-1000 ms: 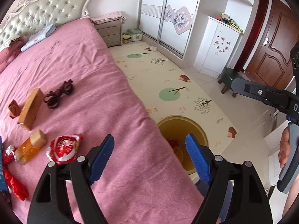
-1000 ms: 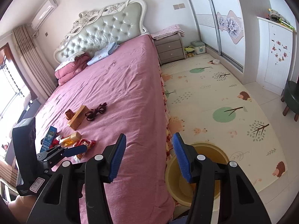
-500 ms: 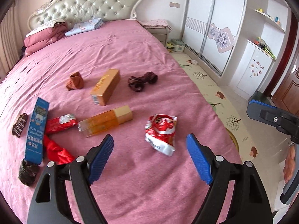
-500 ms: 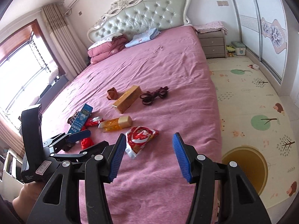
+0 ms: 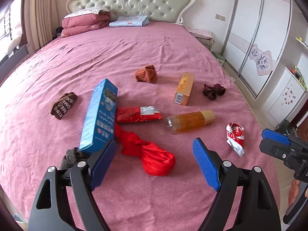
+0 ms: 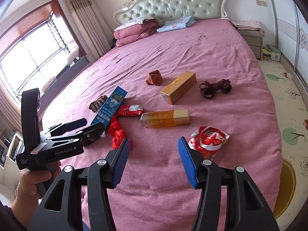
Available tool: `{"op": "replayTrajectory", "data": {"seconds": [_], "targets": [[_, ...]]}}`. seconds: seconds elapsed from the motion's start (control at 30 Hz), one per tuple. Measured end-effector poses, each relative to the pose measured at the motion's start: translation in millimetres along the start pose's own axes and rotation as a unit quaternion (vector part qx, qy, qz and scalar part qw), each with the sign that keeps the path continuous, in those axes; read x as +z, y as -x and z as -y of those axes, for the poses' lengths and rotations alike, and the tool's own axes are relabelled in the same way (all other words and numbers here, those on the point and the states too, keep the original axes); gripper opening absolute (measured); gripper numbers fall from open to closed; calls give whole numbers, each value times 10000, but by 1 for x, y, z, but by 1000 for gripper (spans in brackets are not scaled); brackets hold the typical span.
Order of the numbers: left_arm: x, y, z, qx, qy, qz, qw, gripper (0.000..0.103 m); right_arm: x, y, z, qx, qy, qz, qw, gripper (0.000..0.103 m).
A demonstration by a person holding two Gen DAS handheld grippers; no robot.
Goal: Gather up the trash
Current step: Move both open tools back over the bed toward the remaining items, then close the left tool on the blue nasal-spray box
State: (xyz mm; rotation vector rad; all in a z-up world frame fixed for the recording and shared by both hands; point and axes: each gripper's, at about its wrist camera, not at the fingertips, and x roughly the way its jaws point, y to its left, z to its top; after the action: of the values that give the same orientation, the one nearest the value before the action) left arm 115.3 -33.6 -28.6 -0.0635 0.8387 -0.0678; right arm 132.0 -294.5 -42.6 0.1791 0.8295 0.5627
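1. The left gripper [image 5: 154,159], black with blue pads, hovers over the near edge of the pink bedspread [image 5: 154,44]; its fingers stand wide apart with nothing between them.
2. The right gripper [image 6: 154,158] hangs over the same near edge, its fingers apart and empty; a hand [image 6: 31,181] at the left of its view holds the other tool.
3. Just past the left gripper lies a knotted bright red cloth [image 5: 149,152], and at its left a grey knitted sock [image 5: 72,156] partly under the near end of a long blue cardboard box [image 5: 100,115].
4. Near right, close to the bed edge, lies a crumpled red and white snack wrapper [image 5: 235,136], just beyond the right gripper's right finger.
5. In the middle lie a flattened red foil packet [image 5: 137,114], touching the blue box, and to its right a clear square bottle of amber liquid with a gold cap [image 5: 189,121].
6. Left of these sits a dark brown printed sock [image 5: 64,105].
7. Farther off: a gold cardboard box [image 5: 183,88], a rust-brown rolled sock [image 5: 146,74], a dark maroon tangled cord [image 5: 213,91].
8. Farthest, by the tufted green headboard [image 5: 130,2], lie a folded pink quilt [image 5: 84,24] and a pale blue folded cloth [image 5: 129,21].
9. At the far right a yellow round bin [image 6: 284,188] stands on the floor mat.
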Motion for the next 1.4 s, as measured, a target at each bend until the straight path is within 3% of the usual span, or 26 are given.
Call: {"op": "replayTrajectory", "data": {"seconds": [0.37,0.87,1.13,1.37,1.4], "targets": [[0,-18,-62,152,503,-171,9985,86,-2,-59,-50,119,358,-436,9983,52],[14,-69,-111,-317,1241,-682,9894,88,-1,-119,-67,140,339,-807,9961,55],[14,-105,-136,-840,1744,-1120,9747,88,3,-144,-70,39,467,-959,9943,55],[14,-110,-130,-839,1762,-1097,9746,46,1,-166,-71,56,457,-1216,9915,55],[15,-110,-126,-753,1667,-1092,9770,46,0,-169,-72,52,490,-1257,9908,52]]}}
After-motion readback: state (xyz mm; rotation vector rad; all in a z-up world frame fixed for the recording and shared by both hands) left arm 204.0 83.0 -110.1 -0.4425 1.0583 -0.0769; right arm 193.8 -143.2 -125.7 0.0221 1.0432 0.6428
